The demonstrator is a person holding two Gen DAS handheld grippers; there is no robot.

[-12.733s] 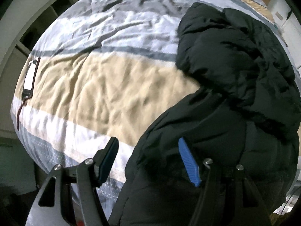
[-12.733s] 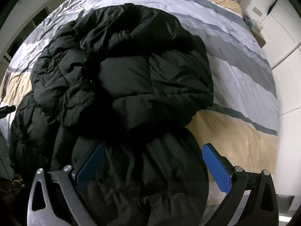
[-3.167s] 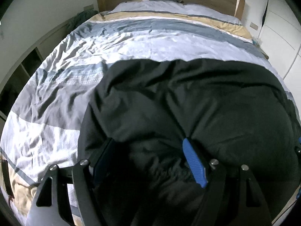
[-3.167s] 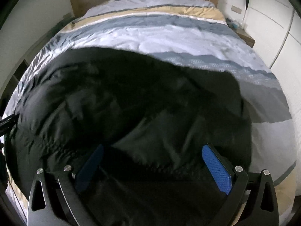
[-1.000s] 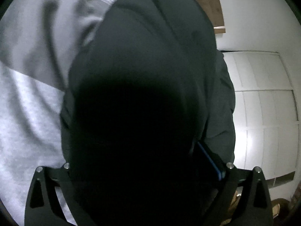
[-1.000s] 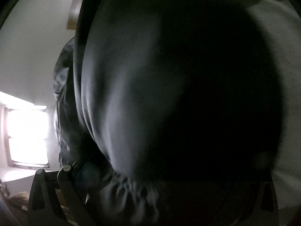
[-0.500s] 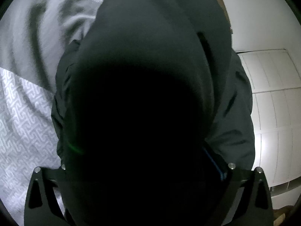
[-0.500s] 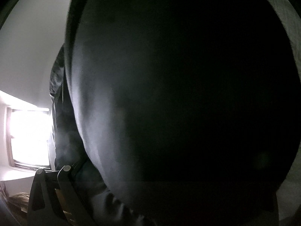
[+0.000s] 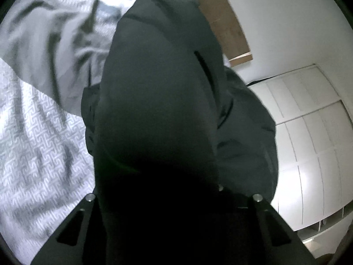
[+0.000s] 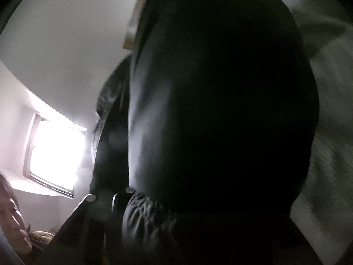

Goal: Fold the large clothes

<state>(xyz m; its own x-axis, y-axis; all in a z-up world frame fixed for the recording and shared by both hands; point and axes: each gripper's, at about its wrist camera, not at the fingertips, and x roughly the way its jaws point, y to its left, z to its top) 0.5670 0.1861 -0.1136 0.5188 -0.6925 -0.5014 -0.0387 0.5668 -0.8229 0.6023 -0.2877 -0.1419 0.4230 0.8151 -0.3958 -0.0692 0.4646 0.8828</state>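
Black fabric fills both wrist views: the puffer jacket [image 9: 158, 101] is draped straight over the left gripper [image 9: 174, 201], and its bulk is seen hanging between the camera and the bed. The fingers are buried under the cloth, so whether they are spread or pinched on the jacket cannot be told. To the left, the grey and white patterned duvet [image 9: 39, 137] is seen, blurred; to the upper right, the wooden headboard [image 9: 222, 19]; further right, the white wardrobe doors [image 9: 308, 137].

On the other side, the same jacket [image 10: 220, 101] is laid across the right gripper [image 10: 176, 205], a gathered elastic cuff [image 10: 147, 207] being caught just above the frame. Here too the fingertips are hidden, and their state cannot be told. A bright window [image 10: 55, 154] is seen at left, pale bedding [image 10: 328, 114] at right, all of it smeared.
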